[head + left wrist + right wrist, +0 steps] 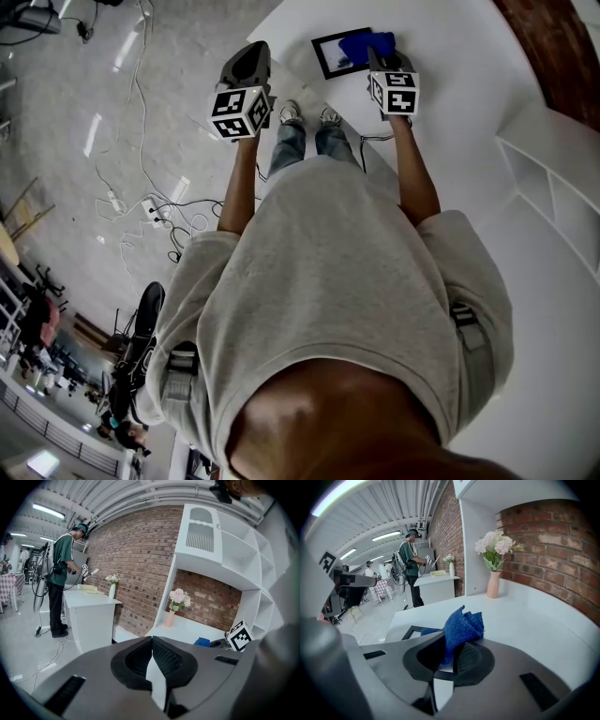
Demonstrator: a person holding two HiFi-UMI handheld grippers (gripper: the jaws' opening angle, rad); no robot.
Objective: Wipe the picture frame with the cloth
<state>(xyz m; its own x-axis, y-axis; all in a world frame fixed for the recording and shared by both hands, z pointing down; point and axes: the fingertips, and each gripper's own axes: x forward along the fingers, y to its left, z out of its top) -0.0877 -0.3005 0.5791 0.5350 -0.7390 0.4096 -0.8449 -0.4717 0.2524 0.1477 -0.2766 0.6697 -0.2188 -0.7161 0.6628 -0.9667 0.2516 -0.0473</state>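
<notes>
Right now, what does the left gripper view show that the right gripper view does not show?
Only the left gripper view: the left tongs shut on nothing, and tall white shelves. Only the right gripper view: the right tongs shut on the blue cloth, and the picture frame's corner. Both: the vase of flowers, the brick wall and a person at a counter.

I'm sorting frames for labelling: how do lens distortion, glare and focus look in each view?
Head view: strong fisheye bend, lamp glare streaking the floor, blue cloth and picture frame crisp. Left gripper view: dark round vignette, bowed shelves, left gripper with shut tongs slightly soft. Right gripper view: same vignette, curved brick wall, right gripper tongs clamp the sharp cloth.
</notes>
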